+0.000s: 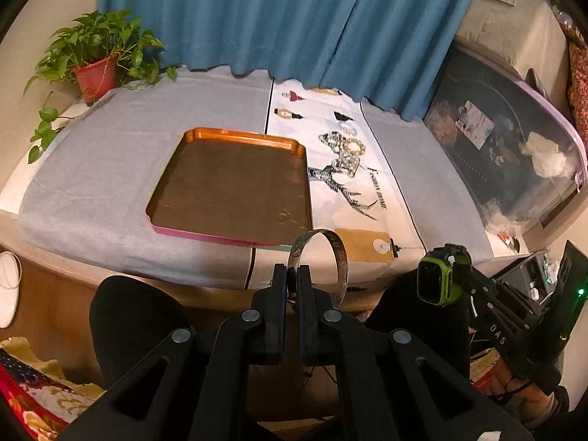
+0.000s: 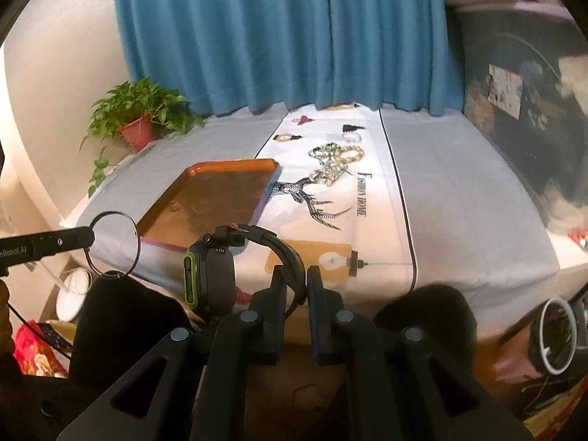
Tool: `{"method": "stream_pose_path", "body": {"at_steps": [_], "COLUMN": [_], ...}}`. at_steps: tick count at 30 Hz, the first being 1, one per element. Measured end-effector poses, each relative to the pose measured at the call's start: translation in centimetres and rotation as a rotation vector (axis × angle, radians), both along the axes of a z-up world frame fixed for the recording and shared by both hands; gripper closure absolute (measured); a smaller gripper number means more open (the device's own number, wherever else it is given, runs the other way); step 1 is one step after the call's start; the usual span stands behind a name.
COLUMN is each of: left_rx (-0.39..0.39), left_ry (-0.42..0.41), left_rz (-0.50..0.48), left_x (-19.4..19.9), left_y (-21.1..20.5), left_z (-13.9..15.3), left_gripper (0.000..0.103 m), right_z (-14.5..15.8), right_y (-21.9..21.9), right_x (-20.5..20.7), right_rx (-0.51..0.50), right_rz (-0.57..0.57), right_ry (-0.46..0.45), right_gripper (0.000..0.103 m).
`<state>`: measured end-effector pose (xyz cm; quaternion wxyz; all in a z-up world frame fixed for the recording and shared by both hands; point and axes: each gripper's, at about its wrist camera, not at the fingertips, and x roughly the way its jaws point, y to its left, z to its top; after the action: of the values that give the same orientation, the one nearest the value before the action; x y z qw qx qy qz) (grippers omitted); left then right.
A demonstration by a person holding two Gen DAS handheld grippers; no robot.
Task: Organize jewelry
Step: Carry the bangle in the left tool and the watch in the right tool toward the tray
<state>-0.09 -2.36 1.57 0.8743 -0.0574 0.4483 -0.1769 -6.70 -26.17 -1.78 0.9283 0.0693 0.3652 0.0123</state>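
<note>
A teal curtain [image 1: 257,14] hangs behind a table covered in a grey cloth [image 1: 110,169], with a white runner [image 1: 352,213] printed with a deer and the words "Fashion Home" laid across its middle. At the right of the table a large clear plastic storage bag [image 1: 514,147] bulges with dark contents. An orange tray [image 1: 231,180] with a pink front edge sits on the grey cloth just left of the runner, its right side overlapping the runner's border. A potted green plant [image 1: 97,70] in a red pot stands at the far left corner of the table.

The left gripper [image 1: 293,275], held above the table's near edge, has its jaws pressed together on the rim of a silver bangle [image 1: 323,257], which stands upright above the fingertips in front of the tray's near right corner. The right gripper [image 2: 296,283] is clamped on the black strap of a green-and-black watch [image 2: 209,279], whose body hangs to the left of the fingers, also short of the table's near edge; in the left wrist view the same watch [image 1: 437,275] shows at lower right.

On the runner, beyond the tray's far right corner, a small cluster of beaded bracelets [image 2: 338,158] lies in a heap over the deer's antlers, one of amber beads, others pearly or dark
</note>
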Motion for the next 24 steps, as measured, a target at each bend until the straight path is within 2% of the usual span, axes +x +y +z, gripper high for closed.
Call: {"method": "stream_pose_path", "body": {"at_steps": [9, 24], "left_rx": [-0.007, -0.007], "left_ry": [-0.007, 0.023], "left_rz": [0.004, 0.029], "left_x": [-0.2, 2.4], "left_y": [0.3, 1.1], "left_z": [-0.1, -0.7], "left_gripper": [0.1, 0.1], "right_z": [0.0, -1.2], "right_y": [0.5, 0.4], "right_x": [0.2, 2.8], "right_rx": [-0.018, -0.015], "right_rz": [0.002, 0.002], "right_ry": [0.011, 0.059], "right_gripper": [0.091, 0.091]}}
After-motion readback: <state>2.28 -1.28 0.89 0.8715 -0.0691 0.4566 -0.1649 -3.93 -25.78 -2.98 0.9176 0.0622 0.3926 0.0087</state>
